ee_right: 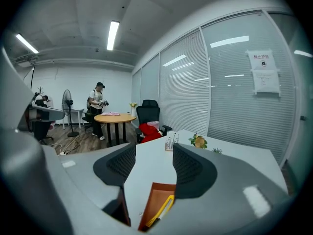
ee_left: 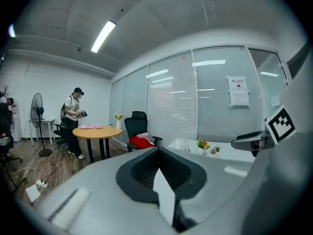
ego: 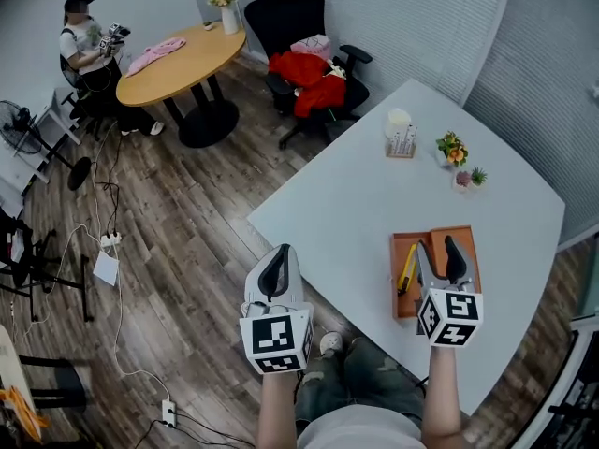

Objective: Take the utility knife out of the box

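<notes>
Looks like the reach-in step, nothing grabbed yet. Got the right gripper (ego: 438, 247) hanging over the orange box (ego: 466, 239) near the front edge of the white table (ego: 374, 185), jaws spread wide with only air between them. Can see the yellow utility knife (ego: 407, 269) lying flat in the left part of that box, right along its left wall, just left of the right gripper. Same story from the right gripper view: looking down past the spread jaws at the box floor, knife showing low in the gap, untouched.

Got the left gripper (ego: 278, 253) parked off the table edge over the wood floor, jaws pressed together on nothing, well apart from the box. Doesn't seem to have a job right now.

Next move, just guessing: sink the right gripper lower and nudge it left so the jaws straddle the knife across its narrow width, then squeeze and lift straight up. Worth watching that left wall, since it sits so close to the knife and could block one jaw. Might want the left gripper pinning the box if it slides.
</notes>
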`<state>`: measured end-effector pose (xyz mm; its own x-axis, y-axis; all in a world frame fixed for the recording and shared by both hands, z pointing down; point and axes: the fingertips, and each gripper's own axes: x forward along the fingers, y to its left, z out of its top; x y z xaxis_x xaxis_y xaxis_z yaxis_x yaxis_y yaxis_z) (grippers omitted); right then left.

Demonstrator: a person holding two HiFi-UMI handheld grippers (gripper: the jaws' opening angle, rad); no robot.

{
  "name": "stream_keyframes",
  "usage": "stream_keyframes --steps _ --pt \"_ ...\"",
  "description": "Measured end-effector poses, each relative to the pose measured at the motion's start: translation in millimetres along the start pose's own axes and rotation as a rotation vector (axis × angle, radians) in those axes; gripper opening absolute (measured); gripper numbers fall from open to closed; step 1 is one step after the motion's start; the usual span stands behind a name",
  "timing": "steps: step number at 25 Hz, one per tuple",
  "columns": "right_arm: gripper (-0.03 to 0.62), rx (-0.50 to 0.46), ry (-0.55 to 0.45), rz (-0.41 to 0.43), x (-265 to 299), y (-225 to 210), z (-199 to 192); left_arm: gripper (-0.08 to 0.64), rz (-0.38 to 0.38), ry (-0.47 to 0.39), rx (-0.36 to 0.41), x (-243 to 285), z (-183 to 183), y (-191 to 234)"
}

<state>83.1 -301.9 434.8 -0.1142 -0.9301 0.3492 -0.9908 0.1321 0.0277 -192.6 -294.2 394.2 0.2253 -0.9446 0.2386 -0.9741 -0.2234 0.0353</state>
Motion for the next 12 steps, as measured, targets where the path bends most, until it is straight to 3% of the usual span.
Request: stream_keyframes --steps 12 --pt "0.261 -0.001 0.128 0.027 24.0 -14.3 -45.8 0.0 0.011 0.106 -0.017 25.1 -33.6 -6.7"
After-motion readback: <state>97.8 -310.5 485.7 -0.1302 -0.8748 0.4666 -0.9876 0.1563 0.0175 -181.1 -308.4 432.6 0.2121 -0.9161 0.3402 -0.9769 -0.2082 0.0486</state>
